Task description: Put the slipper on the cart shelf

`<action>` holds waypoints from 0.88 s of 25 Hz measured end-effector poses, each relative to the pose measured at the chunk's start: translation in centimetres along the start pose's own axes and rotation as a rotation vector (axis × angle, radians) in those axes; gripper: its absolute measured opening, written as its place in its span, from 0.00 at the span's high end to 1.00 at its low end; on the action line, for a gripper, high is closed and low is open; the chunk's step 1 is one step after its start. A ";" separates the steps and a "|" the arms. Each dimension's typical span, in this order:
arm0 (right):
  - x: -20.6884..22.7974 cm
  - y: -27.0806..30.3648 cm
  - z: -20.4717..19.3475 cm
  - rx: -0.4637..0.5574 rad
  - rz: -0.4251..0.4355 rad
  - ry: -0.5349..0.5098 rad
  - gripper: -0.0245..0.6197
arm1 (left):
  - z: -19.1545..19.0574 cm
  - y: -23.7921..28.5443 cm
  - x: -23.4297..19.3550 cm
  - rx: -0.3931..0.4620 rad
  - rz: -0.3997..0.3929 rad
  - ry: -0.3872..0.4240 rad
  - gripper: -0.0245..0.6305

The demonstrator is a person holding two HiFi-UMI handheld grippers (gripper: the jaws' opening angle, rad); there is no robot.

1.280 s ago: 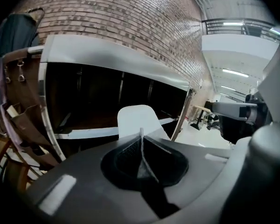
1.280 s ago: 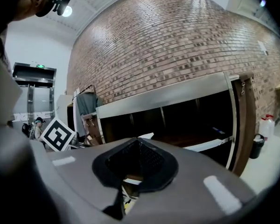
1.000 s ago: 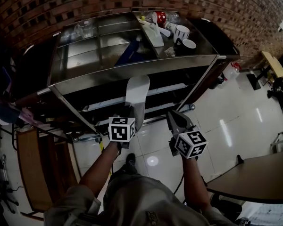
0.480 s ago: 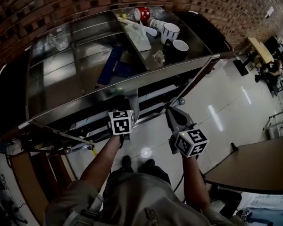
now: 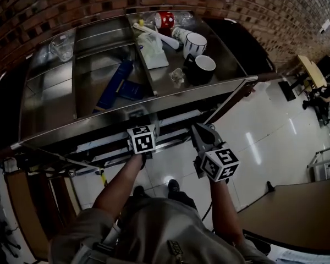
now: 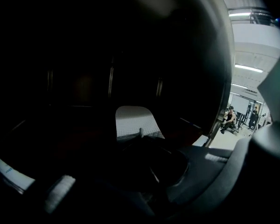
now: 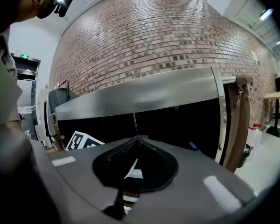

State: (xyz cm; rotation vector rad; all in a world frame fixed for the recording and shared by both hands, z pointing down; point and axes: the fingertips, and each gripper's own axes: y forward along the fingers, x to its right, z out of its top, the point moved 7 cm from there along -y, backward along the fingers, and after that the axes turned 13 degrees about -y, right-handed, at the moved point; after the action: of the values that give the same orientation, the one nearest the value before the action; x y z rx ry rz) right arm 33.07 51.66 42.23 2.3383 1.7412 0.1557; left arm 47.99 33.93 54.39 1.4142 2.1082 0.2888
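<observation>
The slipper shows only in the left gripper view, as a pale textured sole point(image 6: 134, 122) reaching forward into the dark space under the cart's top. My left gripper point(image 6: 141, 135) is shut on its near end. In the head view, the left gripper's marker cube point(image 5: 142, 139) sits at the front rim of the steel cart point(image 5: 88, 126), and its jaws and the slipper are hidden beneath the top shelf. My right gripper point(image 5: 200, 131) hovers beside it at the cart's front, shut and empty. The right gripper view faces the cart's steel edge point(image 7: 144, 93).
The cart's top carries two mugs point(image 5: 196, 42), a red cup point(image 5: 165, 21), a glass point(image 5: 60, 48), a blue flat object point(image 5: 116, 84) and a white packet point(image 5: 152, 49). A brick wall stands behind. A brown table point(image 5: 297, 213) lies at the lower right over a white tiled floor.
The left gripper has pushed the slipper forward under the cart's top, so the slipper has passed out of the head view. The right gripper has drifted a little closer to the cart.
</observation>
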 end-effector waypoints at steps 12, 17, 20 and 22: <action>5.1 0.0 1.0 0.061 0.155 -0.032 0.96 | 0.3 0.6 2.6 0.073 0.052 -0.057 0.70; 5.0 0.0 1.4 0.096 0.235 -0.040 0.96 | 0.3 -2.5 3.2 0.102 0.062 -0.061 0.67; 4.1 0.2 1.3 0.103 0.292 -0.041 0.96 | 0.3 -5.2 3.6 0.095 0.052 -0.077 0.70; 3.6 0.3 1.1 0.101 0.322 -0.037 0.96 | 0.5 -7.0 4.2 0.094 0.038 -0.063 0.77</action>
State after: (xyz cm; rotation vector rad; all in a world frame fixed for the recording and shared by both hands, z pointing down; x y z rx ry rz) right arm 34.60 54.86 41.06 2.6642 1.3743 0.0771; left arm 41.72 34.70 49.23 1.4987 2.0703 0.1597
